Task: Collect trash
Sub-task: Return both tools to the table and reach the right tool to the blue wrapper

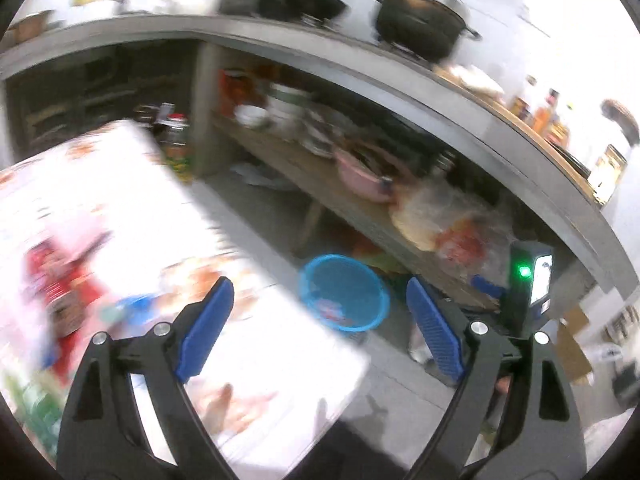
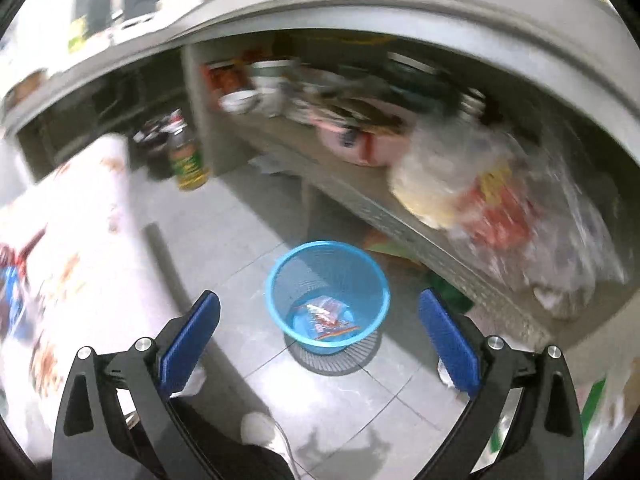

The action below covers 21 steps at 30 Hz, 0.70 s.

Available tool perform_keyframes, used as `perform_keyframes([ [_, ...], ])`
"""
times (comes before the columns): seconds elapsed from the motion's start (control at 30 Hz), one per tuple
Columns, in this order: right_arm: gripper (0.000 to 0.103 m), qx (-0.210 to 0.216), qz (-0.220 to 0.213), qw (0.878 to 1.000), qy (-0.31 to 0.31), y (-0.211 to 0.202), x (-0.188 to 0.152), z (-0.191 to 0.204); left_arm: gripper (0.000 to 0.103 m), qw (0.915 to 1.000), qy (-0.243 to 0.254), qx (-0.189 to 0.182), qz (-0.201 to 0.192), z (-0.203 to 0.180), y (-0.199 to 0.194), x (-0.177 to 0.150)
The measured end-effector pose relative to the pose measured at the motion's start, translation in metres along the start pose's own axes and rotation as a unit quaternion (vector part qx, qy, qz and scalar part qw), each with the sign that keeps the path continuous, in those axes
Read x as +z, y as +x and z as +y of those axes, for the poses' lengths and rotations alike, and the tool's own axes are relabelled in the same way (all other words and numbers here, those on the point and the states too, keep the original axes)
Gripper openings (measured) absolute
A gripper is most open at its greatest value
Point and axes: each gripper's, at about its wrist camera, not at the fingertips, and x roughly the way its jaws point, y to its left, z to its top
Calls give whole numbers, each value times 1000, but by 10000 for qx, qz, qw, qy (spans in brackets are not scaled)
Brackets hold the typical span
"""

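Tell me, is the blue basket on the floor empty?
Not empty. The blue basket stands upright, and a red and white wrapper lies at its bottom.

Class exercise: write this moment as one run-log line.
task: collect trash | left gripper: jaws open, empty | right gripper: jaws open, empty | blue basket: on floor, wrapper inside

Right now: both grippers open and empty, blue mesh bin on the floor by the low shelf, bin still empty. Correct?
Not quite. The blue mesh bin is not empty: the right wrist view shows a wrapper lying at its bottom. The rest holds: left gripper and right gripper are open with nothing between the jaws.
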Motion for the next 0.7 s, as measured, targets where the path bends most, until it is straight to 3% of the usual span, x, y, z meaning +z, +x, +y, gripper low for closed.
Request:
perform_keyframes([
  [0.07,96,171,-82,9994,-295,-8,-1,21,86,9992,-117,333,-160,20,-24,-14],
  [0.2,96,957,-410,9929,-572,-28,3,54,86,9945,-356,896,-400,56,-62,-42],
  [0.37,97,1830,-545,9794,-662,-47,10,91,86,9895,-435,1254,-568,83,-87,-64],
  [0.47,97,2441,-448,9663,-684,-57,11,115,86,9880,-342,1395,-565,88,-90,-74],
  [0.57,97,3195,-108,9453,-645,-58,15,134,86,9880,-195,1436,-527,84,-85,-80],
  [0.7,96,3806,239,9222,-644,-57,21,156,82,9902,-56,1311,-470,77,-78,-85],
])
